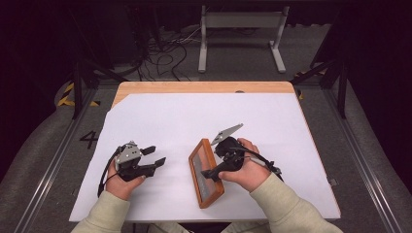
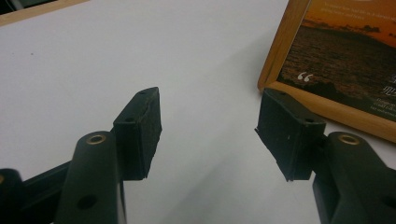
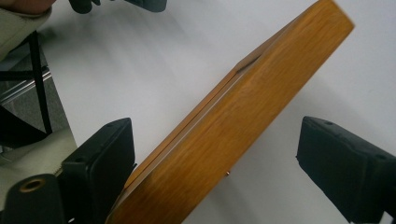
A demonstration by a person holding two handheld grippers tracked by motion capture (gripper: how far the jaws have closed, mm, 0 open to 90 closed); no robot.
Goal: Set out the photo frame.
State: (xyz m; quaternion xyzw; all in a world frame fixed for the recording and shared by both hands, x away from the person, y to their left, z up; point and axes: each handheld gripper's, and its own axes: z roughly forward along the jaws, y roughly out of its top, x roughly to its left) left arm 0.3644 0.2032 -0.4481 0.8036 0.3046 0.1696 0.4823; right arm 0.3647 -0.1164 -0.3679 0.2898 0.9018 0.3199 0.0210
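On top of the wooden table [image 1: 204, 87] lies a big white sheet [image 1: 165, 121], and on that sheet sits a flat picture frame of orange-brown wood [image 1: 206, 173]. It is near the front edge, a bit right of the middle, with its long sides running away from the person.

From the left gripper view, the photo inside the frame [image 2: 336, 56] shows dark water under an orange sky. A white quote mark is printed on it. More pale writing sits at the top and at the right edge, but it is too small and blurry to read.

On the floor, left of the table, is a dark number 4 [image 1: 89, 139].

The right gripper [image 1: 219, 170] is over the right side of the frame. In the right gripper view the wooden edge of the frame [image 3: 243, 126] runs slanted between the two black jaws. One pad [image 3: 100, 156] is right up against the wood, and it is hard to tell if it touches. The other pad [image 3: 343, 161] is well apart from it. So the jaws stand open around the frame and do not squeeze it.

The left gripper [image 1: 153, 156] rests on the white sheet, near the frame but apart from it. Its jaws stand wide open with bare sheet between them.
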